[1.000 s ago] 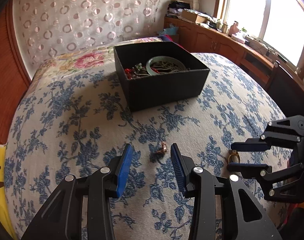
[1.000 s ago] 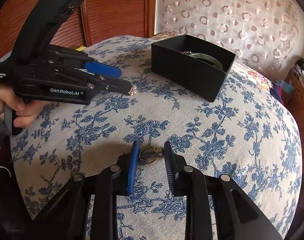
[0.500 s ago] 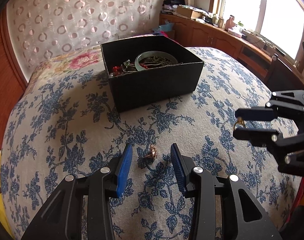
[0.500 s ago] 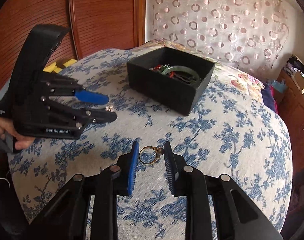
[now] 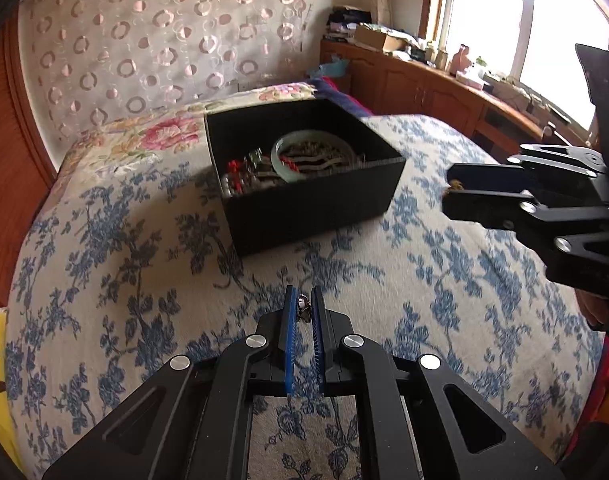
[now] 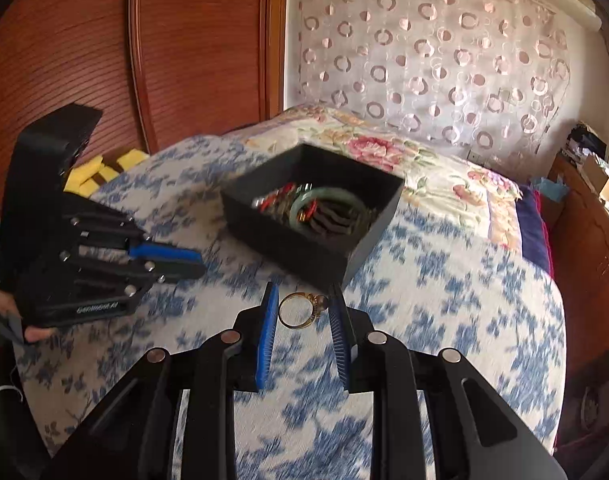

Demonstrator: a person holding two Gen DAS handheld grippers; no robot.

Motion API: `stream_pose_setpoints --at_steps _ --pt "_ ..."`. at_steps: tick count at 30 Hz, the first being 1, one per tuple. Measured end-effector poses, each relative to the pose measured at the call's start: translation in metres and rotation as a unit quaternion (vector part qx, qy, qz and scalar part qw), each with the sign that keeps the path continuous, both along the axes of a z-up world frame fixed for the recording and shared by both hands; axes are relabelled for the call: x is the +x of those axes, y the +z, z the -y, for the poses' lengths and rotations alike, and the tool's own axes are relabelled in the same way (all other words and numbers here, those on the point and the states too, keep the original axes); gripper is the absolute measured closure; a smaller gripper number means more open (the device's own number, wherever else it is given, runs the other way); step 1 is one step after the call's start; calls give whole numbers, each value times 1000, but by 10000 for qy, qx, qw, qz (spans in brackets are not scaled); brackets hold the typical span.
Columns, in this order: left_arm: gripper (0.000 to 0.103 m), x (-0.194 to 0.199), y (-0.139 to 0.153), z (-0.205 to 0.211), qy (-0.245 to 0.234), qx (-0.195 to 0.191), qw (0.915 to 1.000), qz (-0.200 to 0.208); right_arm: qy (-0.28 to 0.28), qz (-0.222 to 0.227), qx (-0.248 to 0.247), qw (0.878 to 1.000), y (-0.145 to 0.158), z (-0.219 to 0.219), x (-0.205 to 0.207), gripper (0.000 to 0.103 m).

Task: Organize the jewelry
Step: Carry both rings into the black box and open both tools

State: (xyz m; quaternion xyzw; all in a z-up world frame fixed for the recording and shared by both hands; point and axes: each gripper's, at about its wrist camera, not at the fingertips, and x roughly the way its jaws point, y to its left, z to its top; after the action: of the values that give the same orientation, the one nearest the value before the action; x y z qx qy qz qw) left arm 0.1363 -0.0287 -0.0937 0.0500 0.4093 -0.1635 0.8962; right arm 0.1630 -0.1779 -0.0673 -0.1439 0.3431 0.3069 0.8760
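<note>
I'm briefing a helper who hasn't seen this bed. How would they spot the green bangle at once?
Find the black open box sitting on the blue-flowered bedspread, towards the headboard end. Inside it, the green bangle lies on a tangle of jewelry. It is the only pale green, smooth, thick hoop there; its neighbours are small red and silvery pieces.

Blurred, unreadable white lettering on the left hand-held gripper [image 6: 198,262].

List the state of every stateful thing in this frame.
left gripper: shut on a small jewelry piece, above the bedspread.
right gripper: holding gold ring between its pads, raised.
black box: open, no lid visible, holding jade bangle and tangled jewelry.
</note>
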Motion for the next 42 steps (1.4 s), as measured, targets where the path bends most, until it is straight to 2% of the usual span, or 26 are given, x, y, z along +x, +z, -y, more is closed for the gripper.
stream_pose_setpoints --at_steps 6,11,18,20,22,32,33,34,36,40,42 --pt "96 8 25 -9 101 -199 9995 211 0 155 124 9998 11 -11 27 75" --pt "96 21 42 -12 153 -209 9988 414 -16 70 213 9997 7 -20 49 75" --pt "96 42 51 -9 197 -224 9979 578 -147 42 339 9993 6 -22 68 75" --pt "96 50 53 -7 210 -236 9977 607 -191 28 368 9991 7 -21 72 72" --pt "96 58 53 -6 260 -260 9975 606 -254 53 393 9989 8 -19 73 56" --pt "96 65 54 2 348 -231 9968 683 -506 122 422 9978 9 1 59 56" --pt "91 64 55 2 358 -228 9967 693 -537 128 425 9976 10 4 57 56" --pt "79 62 55 2 371 -227 9966 705 -573 140 431 9973 11 7 53 56" --pt "70 58 56 2 400 -245 9960 761 -620 150 443 9970 11 11 46 56" --pt "69 44 60 2 424 -211 9957 795 -754 204 527 9955 17 22 28 56" --pt "65 33 63 2 441 -214 9952 843 -841 240 595 9944 22 26 19 56"
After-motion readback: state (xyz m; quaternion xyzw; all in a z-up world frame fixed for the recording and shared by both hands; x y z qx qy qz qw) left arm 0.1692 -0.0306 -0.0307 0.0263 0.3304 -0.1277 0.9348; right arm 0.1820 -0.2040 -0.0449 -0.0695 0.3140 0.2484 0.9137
